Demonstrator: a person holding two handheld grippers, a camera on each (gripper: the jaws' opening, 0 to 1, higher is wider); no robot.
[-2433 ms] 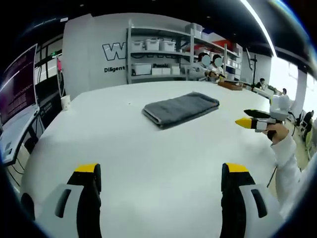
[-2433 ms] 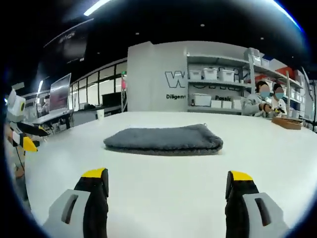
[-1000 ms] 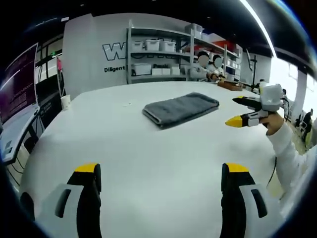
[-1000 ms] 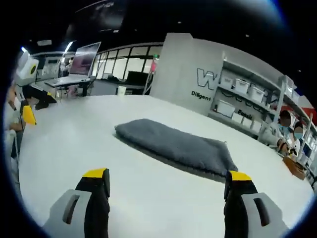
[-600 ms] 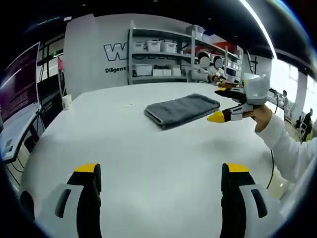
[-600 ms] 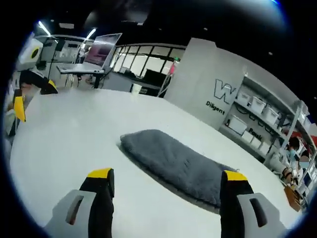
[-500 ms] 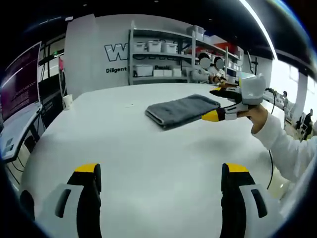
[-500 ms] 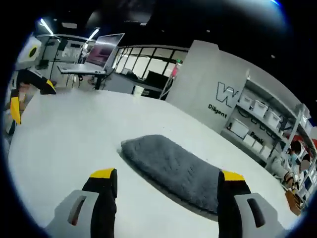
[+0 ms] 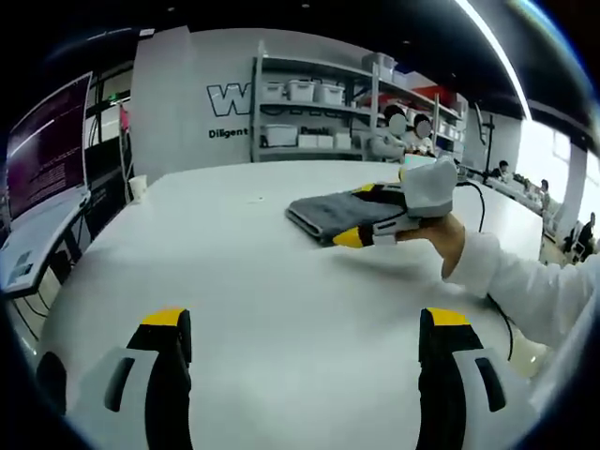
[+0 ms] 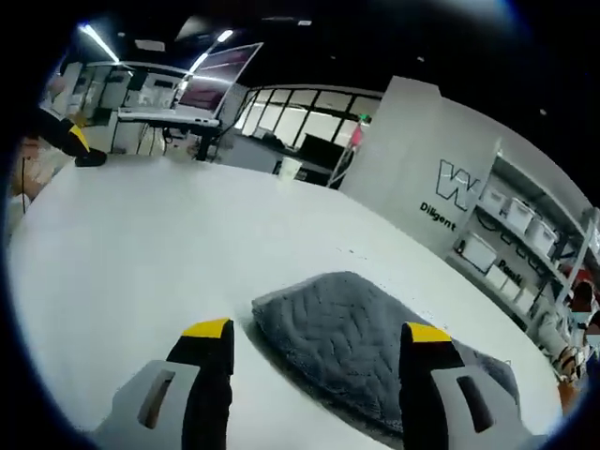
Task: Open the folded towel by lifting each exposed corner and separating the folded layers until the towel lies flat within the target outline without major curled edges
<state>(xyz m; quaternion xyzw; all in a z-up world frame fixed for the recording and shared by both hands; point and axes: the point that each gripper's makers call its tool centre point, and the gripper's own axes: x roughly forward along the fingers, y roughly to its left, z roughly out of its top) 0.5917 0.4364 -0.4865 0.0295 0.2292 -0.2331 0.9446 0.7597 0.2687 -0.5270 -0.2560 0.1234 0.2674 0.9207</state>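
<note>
A grey towel (image 9: 323, 204) lies folded on the white table (image 9: 234, 281), past its middle. In the right gripper view the towel (image 10: 370, 352) is close, its near corner just ahead of and between my open right gripper (image 10: 317, 336) jaws. From the left gripper view, the right gripper (image 9: 358, 214) reaches in from the right in a person's hand (image 9: 448, 234), its yellow-tipped jaws apart at the towel's near edge. My left gripper (image 9: 305, 323) stands open over bare table, well short of the towel, holding nothing. It appears small at the far left as the left gripper (image 10: 67, 141).
A paper cup (image 9: 138, 186) stands at the table's far left edge, with a large monitor (image 9: 47, 150) beyond it. Shelving with white bins (image 9: 309, 112) lines the back wall. A white sleeve (image 9: 530, 300) crosses the table's right side. The cup (image 10: 289, 169) sits at the far edge.
The right gripper has moved in from the table's right edge to the towel's near corner, rolling as it went. The left gripper has barely moved. The towel lies as before.
</note>
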